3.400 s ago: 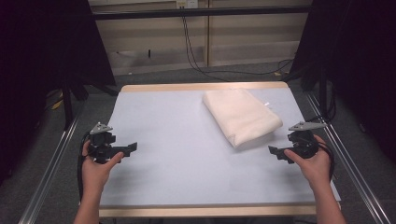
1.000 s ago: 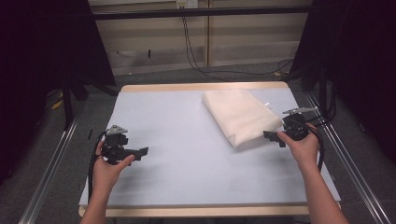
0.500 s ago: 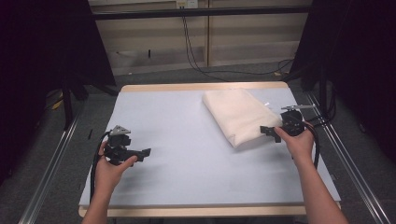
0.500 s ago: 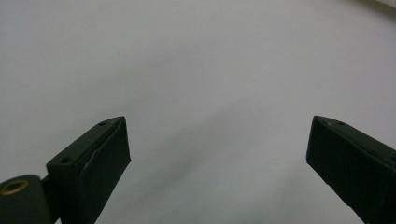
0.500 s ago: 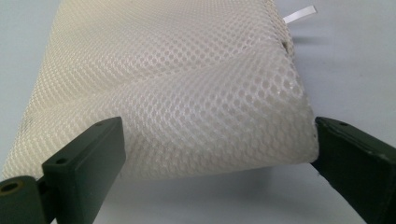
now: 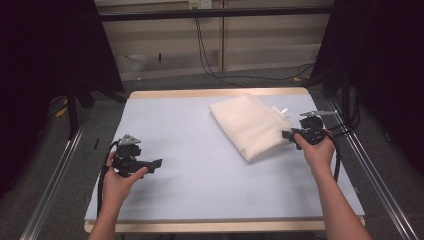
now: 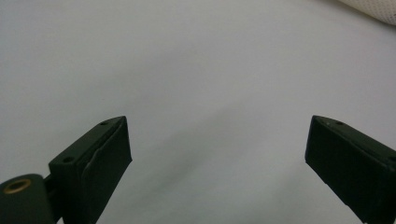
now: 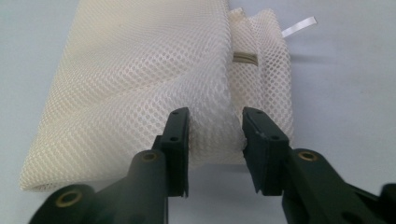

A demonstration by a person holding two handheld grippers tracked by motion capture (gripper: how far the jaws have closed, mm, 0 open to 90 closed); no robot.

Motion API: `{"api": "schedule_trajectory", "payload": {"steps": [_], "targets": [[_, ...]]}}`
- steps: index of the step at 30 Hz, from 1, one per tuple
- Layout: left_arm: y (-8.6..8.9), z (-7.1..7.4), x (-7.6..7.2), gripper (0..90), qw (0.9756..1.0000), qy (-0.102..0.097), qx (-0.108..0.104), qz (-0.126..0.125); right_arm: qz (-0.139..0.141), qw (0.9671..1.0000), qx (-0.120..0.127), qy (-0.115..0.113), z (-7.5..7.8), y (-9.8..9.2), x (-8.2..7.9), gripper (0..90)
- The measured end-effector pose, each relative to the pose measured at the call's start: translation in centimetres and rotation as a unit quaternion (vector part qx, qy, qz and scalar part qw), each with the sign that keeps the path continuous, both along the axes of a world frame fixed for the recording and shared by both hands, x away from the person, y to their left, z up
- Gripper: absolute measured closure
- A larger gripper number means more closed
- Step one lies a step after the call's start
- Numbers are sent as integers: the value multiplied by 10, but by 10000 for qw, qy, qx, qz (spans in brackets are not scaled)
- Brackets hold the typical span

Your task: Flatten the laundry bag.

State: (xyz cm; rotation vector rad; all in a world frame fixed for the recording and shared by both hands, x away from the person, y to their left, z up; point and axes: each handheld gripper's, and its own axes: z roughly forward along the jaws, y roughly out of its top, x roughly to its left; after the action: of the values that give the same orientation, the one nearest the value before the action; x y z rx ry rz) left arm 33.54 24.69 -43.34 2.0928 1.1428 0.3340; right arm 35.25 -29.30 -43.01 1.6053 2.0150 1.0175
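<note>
A folded cream mesh bag [image 6: 250,125] lies on the pale blue mat [image 6: 200,180] at the back right. My right gripper [image 6: 287,135] is at the bag's right edge. In the right gripper view its jaws [image 8: 215,126] have just been closing, and a fold of the mesh bag [image 8: 140,70] fills the gap and touches both pads. My left gripper [image 6: 157,164] hovers over the bare mat at the front left, held by a hand. Its jaws [image 7: 217,144] stand wide open with nothing between them. A corner of the mesh bag [image 7: 373,7] peeks in at the top right there.
A thin white tag [image 8: 299,26] sticks out from the bag's far end. Metal rails [image 6: 370,165] run along both sides of the table. Cables [image 6: 210,55] hang on the floor behind it. The mat's wooden edge [image 6: 220,226] borders the front.
My right gripper has moved left onto the bag's right edge and its jaws have narrowed around a fold of mesh. The left gripper has stayed where it was.
</note>
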Motion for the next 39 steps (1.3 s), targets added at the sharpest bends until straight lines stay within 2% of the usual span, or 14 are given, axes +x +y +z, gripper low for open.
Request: {"api": "schedule_trajectory", "payload": {"steps": [1,4,7,11,17,24,31,39], "targets": [[0,0,0,67,10000,1,-12,-4,74,10000,14,-50,1,3,-2,719],[-2,-1,-1,67,10000,-10,-46,-4,195,9998,65,-72,3,7,-2,758],[-4,-1,-1,68,10000,-13,-43,-7,274,9996,-22,-91,4,10,-3,777],[-4,-1,-1,67,10000,-22,-55,-22,438,9989,-88,-135,7,17,-6,785],[-4,-3,-1,66,10000,32,-76,-24,638,9977,-51,-236,14,24,-13,799],[-7,-4,-1,66,9999,41,-67,-64,829,9962,-112,-237,15,33,-16,800],[-10,-5,-2,66,9999,66,-33,-80,1043,9939,-115,-330,17,46,-20,803],[-11,-6,-2,64,9999,69,-87,-95,1262,9915,-97,-311,19,65,-25,803]]}}
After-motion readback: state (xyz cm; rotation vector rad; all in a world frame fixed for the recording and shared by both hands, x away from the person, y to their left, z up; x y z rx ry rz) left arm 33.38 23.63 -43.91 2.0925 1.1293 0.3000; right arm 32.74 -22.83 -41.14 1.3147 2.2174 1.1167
